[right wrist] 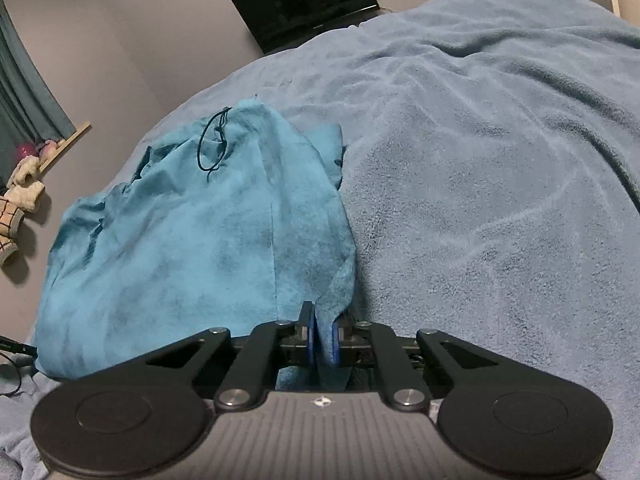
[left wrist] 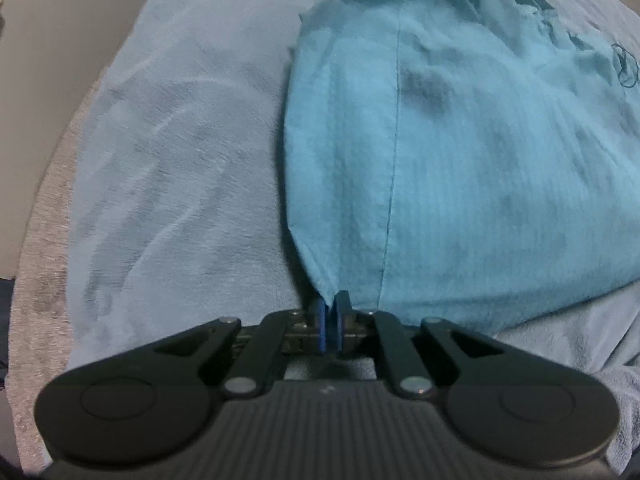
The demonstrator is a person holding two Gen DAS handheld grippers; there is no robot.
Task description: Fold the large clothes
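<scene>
Both wrist views close over the teal garment (left wrist: 460, 160), bedward.

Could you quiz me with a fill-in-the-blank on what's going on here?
1. Both grippers are shut on the teal ____.
2. The garment lies on a fuzzy blue ____.
3. A thin black ____ loops near the garment's far end.
4. The left gripper and right gripper each pinch a ____ of fabric.

Missing: garment; blanket; cord; corner

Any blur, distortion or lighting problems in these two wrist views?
Left wrist: dim light, soft motion blur over the teal garment and blue blanket, left tool sharper. Right wrist: also dim and grainy, crisper on the blanket; strong fisheye bends the wall and dark screen; right tool clear.
</scene>
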